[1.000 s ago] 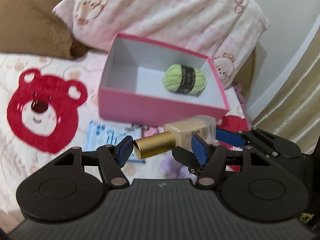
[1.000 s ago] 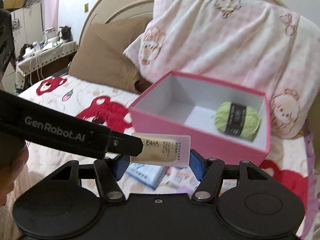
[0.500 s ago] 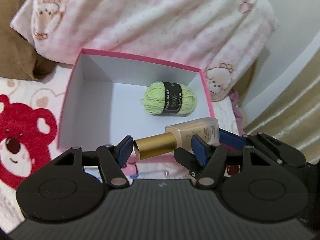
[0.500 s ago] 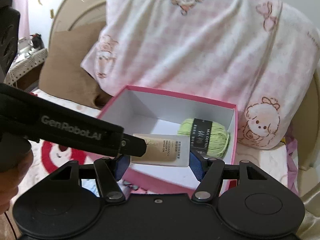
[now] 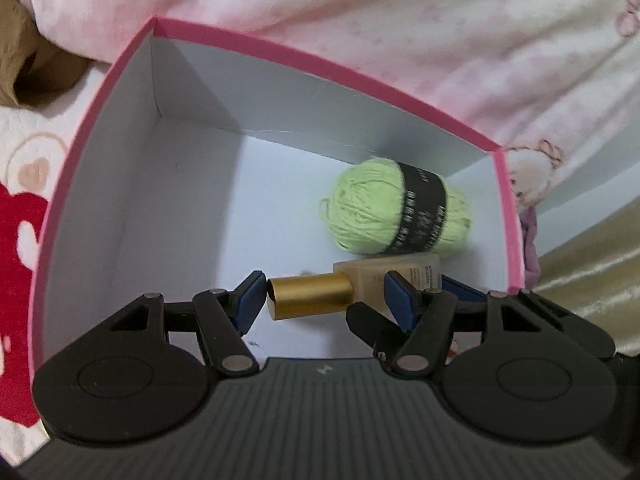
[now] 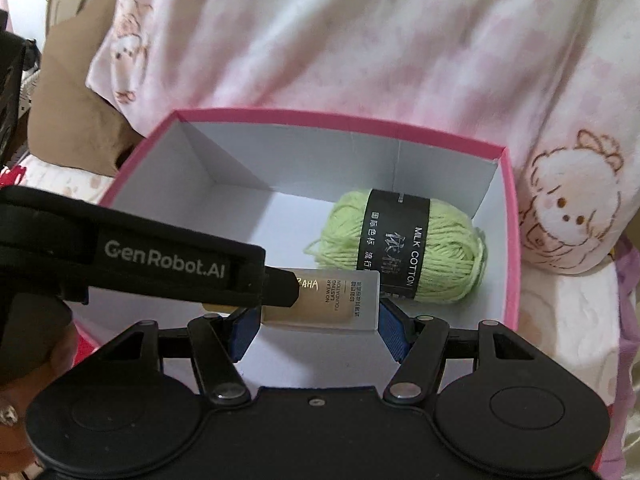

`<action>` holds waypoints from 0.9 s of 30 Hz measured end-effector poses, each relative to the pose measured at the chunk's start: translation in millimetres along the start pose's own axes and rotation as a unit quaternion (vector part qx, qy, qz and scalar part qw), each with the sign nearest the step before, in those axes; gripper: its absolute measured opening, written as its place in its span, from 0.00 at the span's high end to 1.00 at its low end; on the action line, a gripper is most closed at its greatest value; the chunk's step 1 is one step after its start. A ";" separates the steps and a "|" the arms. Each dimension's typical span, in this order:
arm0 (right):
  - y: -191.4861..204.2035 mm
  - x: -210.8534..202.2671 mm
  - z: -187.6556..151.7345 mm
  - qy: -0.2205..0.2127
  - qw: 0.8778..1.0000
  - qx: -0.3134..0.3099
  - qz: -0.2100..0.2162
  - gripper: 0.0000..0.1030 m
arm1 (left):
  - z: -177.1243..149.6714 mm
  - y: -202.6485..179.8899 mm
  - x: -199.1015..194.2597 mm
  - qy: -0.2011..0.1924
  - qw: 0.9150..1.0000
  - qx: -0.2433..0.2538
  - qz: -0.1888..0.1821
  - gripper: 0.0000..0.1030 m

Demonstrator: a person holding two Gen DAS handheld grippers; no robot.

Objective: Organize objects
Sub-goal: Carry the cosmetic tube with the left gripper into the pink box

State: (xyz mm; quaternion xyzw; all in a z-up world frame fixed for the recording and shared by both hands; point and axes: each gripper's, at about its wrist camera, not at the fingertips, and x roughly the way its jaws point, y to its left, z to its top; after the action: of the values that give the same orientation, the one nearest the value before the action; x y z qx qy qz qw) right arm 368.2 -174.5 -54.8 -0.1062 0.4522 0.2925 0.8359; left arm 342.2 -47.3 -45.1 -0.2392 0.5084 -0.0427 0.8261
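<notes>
A foundation bottle [image 5: 416, 272] with a gold cap [image 5: 310, 296] hangs level over the white floor of the pink box [image 5: 320, 62], near its right front. My left gripper [image 5: 326, 300] is shut on it at the cap end. My right gripper [image 6: 318, 322] is shut on the bottle body [image 6: 336, 300], one blue pad at each end. The left gripper's black finger [image 6: 160, 260] lies across the bottle in the right wrist view. A green yarn ball [image 5: 372, 208] with a black band lies in the box just behind the bottle, by the right wall.
A pink-and-white pillow [image 6: 360, 40] leans behind the box rim [image 6: 320, 114]. A brown pillow [image 6: 68, 120] sits at the back left. The red bear bedsheet [image 5: 16, 280] lies left of the box and a golden curtain [image 5: 592, 280] hangs to the right. The box's left half holds nothing.
Both grippers carried the bottle forward and down, from in front of the pink box to over its inside. The box and yarn now fill the views. The grip looks the same.
</notes>
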 end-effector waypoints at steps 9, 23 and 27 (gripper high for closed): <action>-6.8 22.7 -2.1 0.017 1.000 0.014 -0.016 0.34 | 0.0 6.6 25.7 0.009 1.000 -0.006 -0.012 0.43; -4.8 39.3 -5.4 0.048 0.998 0.014 -0.037 0.34 | -9.8 -3.9 25.9 -0.001 0.999 0.034 0.032 0.46; -4.5 26.3 -8.4 0.042 0.999 -0.004 0.001 0.32 | -8.2 -0.2 29.3 0.016 0.999 0.030 0.030 0.49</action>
State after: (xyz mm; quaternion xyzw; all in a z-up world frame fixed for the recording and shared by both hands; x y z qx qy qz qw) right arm 376.1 -171.5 -81.4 -0.1216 0.4860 0.2905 0.8153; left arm 349.2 -59.6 -72.0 -0.1984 0.5268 -0.0370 0.8257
